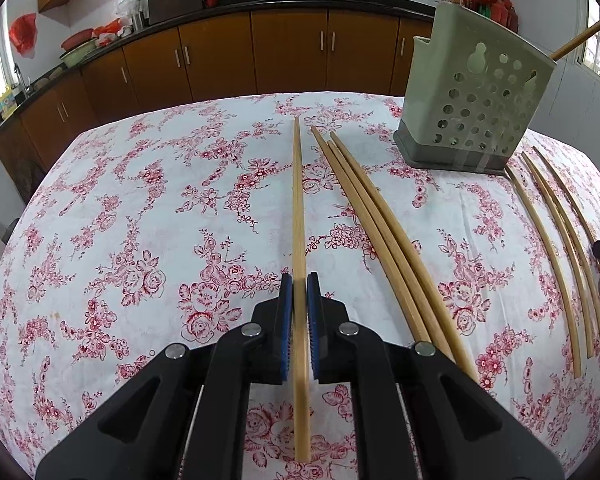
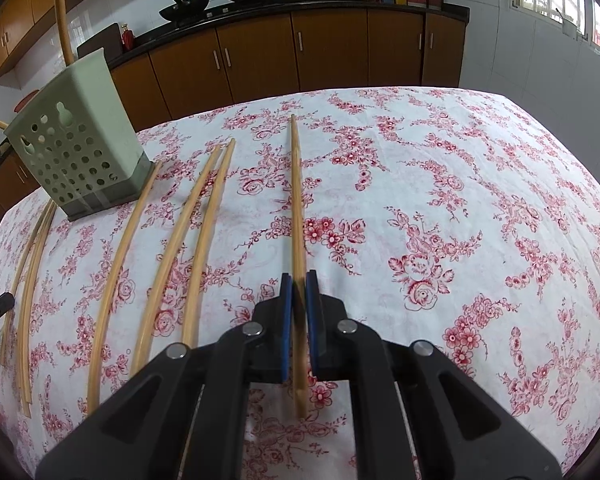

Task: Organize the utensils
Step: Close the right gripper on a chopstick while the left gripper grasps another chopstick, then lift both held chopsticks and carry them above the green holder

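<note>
We judge the step in hand to be the pick-up: each tool has a chopstick and neither has yet reached the holder. Going left to right, our left tool [image 1: 299, 280] pinches a long pale bamboo chopstick [image 1: 298, 200] between its blue pads [image 1: 286, 300], the stick running straight toward twelve o'clock over the white tabletop with red rose print [image 1: 140, 220]; whether it is lifted clear of the cloth we cannot tell. At about one o'clock from that tool lie three loose bamboo chopsticks in a bundle [image 1: 364, 208], touching one another. Beyond them, toward one to two o'clock, stands the sage-green perforated plastic utensil holder [image 1: 472, 96], which already has sticks rising out of its top, and to its right three more chopsticks [image 1: 556, 248] lie on the cloth. Farthest right, our right tool [image 2: 299, 278] is likewise closed on a single bamboo chopstick [image 2: 296, 184], pointing to twelve o'clock; from here the holder sits at ten o'clock, well apart. The next move likely calls for raising each stick, tipping it upright and lowering it into the holder's open top.
</note>
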